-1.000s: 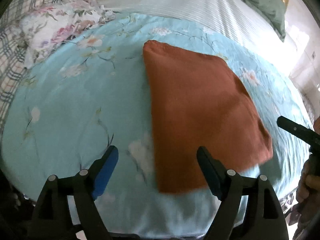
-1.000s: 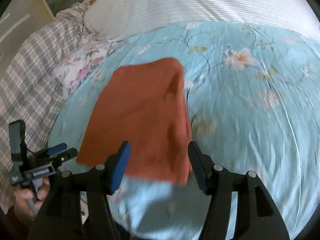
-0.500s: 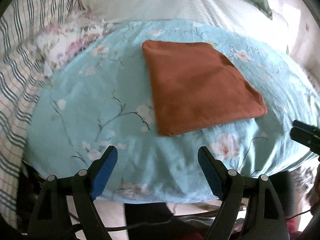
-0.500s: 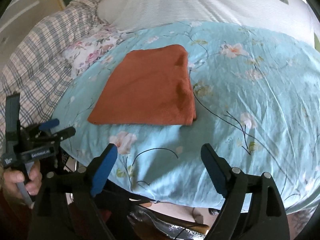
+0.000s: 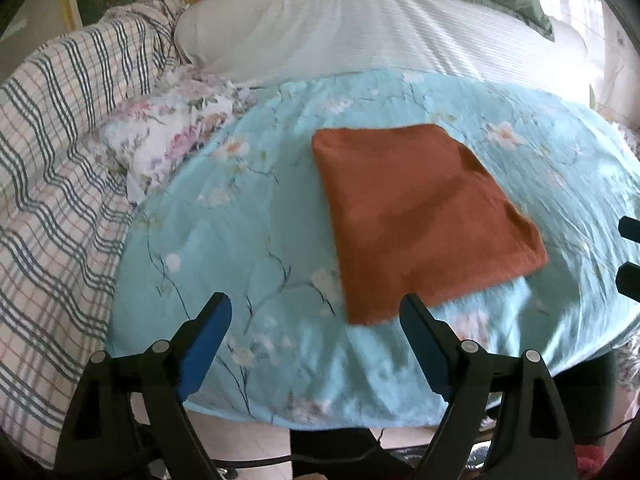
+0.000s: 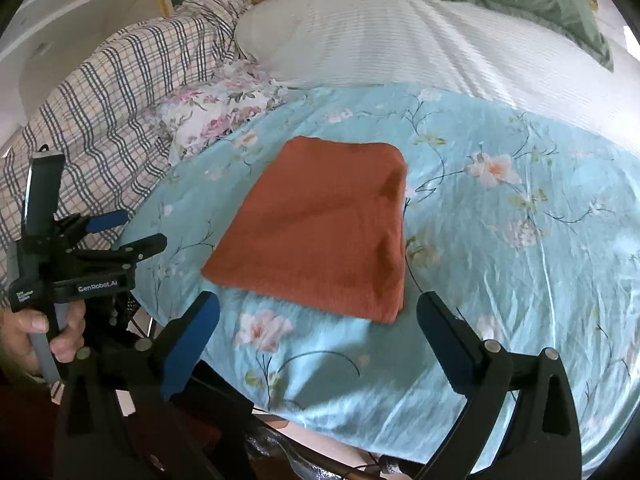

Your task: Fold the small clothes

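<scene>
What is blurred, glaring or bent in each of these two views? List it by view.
Left wrist view: motion smear on the near edge of the rust-orange folded garment and the blue floral sheet; window glare washes out the top right; fisheye bows the bed. Right wrist view: sharper, slight smear along the sheet's near edge; the striped white bedding is overexposed; dark vignette at the corners.

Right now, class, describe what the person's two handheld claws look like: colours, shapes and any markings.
Both claws are black frames with two angled fingers faced in blue pads and silver rivets. The left claw, seen from the right wrist view, carries white "GenRobot.AI" lettering, a grey handle and a tall dark block on top. The right claw shows the same black-and-blue build.
</scene>
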### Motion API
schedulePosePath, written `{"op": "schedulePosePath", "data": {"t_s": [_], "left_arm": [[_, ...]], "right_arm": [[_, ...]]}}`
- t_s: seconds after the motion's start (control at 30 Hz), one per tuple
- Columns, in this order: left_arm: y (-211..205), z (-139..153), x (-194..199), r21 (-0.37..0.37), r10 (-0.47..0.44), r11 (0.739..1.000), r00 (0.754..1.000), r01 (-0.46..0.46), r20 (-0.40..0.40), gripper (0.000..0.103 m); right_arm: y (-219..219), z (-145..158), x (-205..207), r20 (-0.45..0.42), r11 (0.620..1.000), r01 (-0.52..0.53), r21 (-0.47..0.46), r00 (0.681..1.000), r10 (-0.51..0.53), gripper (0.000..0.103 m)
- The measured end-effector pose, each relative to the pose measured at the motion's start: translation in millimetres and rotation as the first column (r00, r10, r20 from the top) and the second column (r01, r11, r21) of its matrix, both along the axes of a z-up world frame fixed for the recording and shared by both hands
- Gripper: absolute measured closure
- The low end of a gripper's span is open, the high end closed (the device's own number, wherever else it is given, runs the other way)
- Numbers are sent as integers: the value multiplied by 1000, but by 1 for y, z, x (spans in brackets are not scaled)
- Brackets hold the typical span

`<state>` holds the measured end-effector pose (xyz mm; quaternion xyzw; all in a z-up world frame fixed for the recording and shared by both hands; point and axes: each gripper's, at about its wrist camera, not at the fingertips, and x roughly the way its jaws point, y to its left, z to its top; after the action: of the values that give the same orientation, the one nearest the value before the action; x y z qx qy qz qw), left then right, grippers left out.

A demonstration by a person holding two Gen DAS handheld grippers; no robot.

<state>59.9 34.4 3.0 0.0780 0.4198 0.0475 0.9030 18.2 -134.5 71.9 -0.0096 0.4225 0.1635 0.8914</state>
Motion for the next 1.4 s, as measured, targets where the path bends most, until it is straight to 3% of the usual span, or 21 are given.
{"op": "schedulePosePath", "data": {"t_s": [0.6,0.97,1.4], "left_arm": [[-4,-34,57,-50,12,999,997,-16,-73,16],[-6,-42,61,-73,-16,997,998,11,-68,16],[-7,-35,49,-105,-15,994,999,9,-52,16]], "right_arm": [[1,-53,64,-169,1000,4,-11,986,-6,4],[-4,-56,78,-180,1000,25,-14,983,-27,4],[4,-49,64,-177,1000,7,-13,984,-9,4]]}}
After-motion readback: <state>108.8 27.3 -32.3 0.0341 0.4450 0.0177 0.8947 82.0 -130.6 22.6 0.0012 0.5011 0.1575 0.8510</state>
